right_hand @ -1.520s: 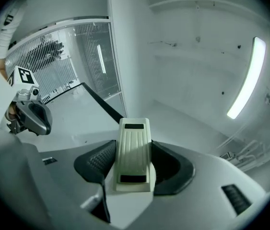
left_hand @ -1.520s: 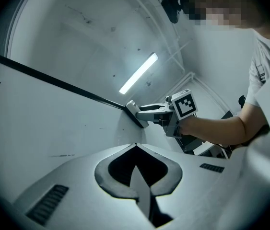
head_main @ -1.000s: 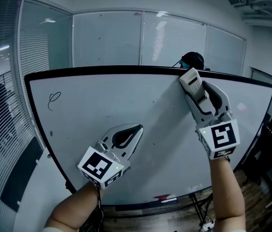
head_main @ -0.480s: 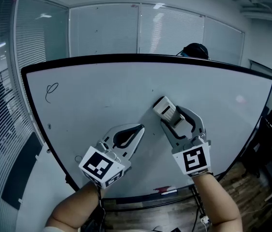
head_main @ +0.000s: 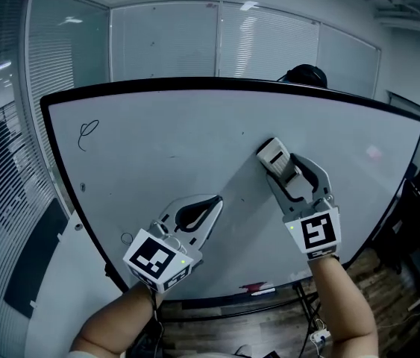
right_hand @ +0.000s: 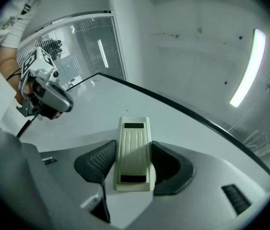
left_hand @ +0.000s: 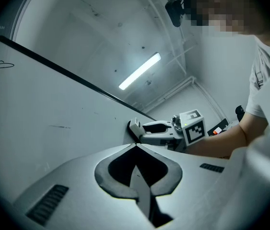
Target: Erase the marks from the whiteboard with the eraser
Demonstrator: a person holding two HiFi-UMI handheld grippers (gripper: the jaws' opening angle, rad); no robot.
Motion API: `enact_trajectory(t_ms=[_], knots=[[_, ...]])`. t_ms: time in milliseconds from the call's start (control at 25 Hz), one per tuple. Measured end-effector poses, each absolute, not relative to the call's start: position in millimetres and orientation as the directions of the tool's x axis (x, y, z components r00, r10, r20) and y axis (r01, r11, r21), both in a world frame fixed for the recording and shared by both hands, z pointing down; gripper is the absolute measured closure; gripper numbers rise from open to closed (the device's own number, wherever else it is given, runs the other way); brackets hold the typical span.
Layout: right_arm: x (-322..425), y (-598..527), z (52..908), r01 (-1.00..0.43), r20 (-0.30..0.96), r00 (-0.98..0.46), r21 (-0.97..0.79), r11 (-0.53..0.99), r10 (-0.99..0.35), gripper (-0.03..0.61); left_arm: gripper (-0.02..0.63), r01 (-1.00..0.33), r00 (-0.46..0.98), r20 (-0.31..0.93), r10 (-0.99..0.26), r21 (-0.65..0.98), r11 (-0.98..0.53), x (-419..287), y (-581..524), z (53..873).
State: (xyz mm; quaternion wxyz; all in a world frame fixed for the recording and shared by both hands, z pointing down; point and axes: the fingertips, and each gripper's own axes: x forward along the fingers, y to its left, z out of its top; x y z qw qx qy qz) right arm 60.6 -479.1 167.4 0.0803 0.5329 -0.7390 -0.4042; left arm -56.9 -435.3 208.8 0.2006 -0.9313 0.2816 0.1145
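Step in hand: wiping, as I judge it. My right tool point(head_main: 290, 177) has the eraser point(head_main: 274, 155) against the whiteboard point(head_main: 172, 136).
Right tool: clamped on the eraser's two long sides, about halfway along it.
Left tool: my left tool point(head_main: 214, 199) has its jaws together with nothing between them, and it hangs in front of the board's lower middle.
Eraser's place: right of the board's centre, well apart from every edge.
Eraser's axis: its long axis runs in line with my jaws, slanting from lower right to upper left, with the free end pointing at the board's top edge.
What is left: a loop mark point(head_main: 86, 134) near the top left corner, far from the eraser.
Next move: I'd carry the eraser across to that corner with the pad flat on the board and under steady pressure.
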Motion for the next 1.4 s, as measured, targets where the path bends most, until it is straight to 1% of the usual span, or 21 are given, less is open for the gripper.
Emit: enact_trajectory(t_ms=[240,520,720,920,1160,1400], knots=[[98,-483,129,-0.761,-0.336,-0.36,0.646,0.065,-0.87,0.345,0.607,-0.58,0.809,-0.324,-0.491,-0.298,-0.758,-67,-429,211],[103,-480,125,-0.778,-0.327,-0.354,0.623,0.082,-0.876,0.345,0.607,-0.586,0.805,-0.31,-0.505,-0.284,-0.759,-66,-424,222],[103,-473,128,-0.772,-0.297,-0.396,0.619,0.14,-0.869,0.345,0.607,-0.604,0.793,-0.309,-0.526,-0.282,-0.745,-63,-402,222],[114,-436,145,-0.774,-0.308,-0.448,0.604,0.191,-0.84,0.345,0.607,-0.634,0.768,-0.31,-0.56,-0.248,-0.732,-51,-369,224],[128,-385,189,-0.761,-0.262,-0.533,0.564,0.321,-0.805,0.345,0.607,-0.664,0.741,-0.304,-0.599,-0.194,-0.722,-14,-326,240],[147,-327,227,-0.747,-0.238,-0.581,0.536,0.393,-0.779,0.345,0.607,-0.68,0.724,-0.29,-0.626,-0.149,-0.718,20,-282,257]])
